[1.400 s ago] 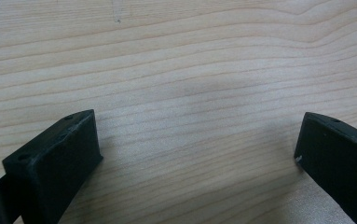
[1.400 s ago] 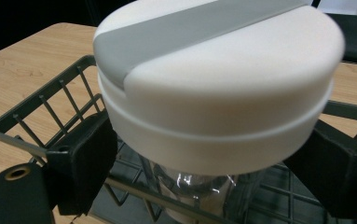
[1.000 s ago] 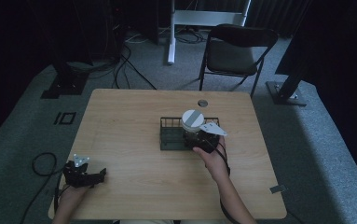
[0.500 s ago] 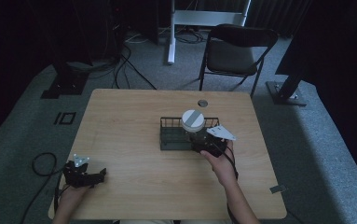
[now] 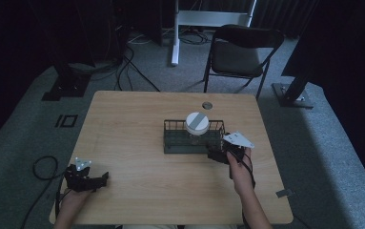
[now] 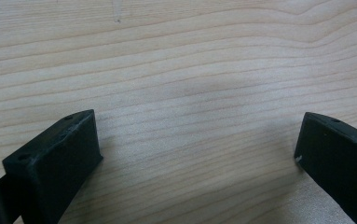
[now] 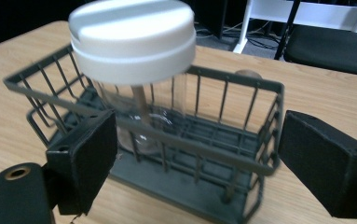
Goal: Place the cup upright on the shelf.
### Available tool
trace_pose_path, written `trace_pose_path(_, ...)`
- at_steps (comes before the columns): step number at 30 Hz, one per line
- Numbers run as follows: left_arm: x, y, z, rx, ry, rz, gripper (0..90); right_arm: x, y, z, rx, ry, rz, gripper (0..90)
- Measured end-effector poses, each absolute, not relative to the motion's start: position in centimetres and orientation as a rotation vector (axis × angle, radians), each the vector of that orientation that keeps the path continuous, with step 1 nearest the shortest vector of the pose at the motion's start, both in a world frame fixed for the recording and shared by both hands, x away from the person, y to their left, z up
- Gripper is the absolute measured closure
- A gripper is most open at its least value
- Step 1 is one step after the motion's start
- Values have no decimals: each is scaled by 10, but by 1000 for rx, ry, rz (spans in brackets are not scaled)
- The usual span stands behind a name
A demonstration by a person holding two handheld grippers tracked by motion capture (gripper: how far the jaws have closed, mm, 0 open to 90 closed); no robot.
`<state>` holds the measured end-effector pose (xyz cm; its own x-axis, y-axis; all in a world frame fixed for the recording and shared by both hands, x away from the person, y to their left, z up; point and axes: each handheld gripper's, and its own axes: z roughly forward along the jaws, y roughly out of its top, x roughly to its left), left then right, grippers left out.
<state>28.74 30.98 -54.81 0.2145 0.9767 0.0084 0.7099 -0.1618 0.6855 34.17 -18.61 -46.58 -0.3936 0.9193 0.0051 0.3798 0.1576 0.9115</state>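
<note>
On the pale wooden table (image 5: 137, 124), a wide-open right hand-held gripper (image 5: 219, 155) faces a wire basket (image 5: 170, 143) holding a white-lidded clear jar (image 5: 197, 125).

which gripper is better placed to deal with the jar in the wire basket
Right. The right gripper sits open beside the wire basket holding the jar; the left gripper rests open at the table's near-left edge.

The left gripper (image 6: 197, 149) has its jaws spread wide at 8 and 4 o'clock over the bare wooden table (image 6: 190, 60).
</note>
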Motion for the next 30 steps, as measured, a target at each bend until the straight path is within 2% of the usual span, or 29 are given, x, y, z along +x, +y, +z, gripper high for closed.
trace_pose_path(30,287,310,-548,1940,1554,627,1,333,-243,-511,1381,1890,1132,121)
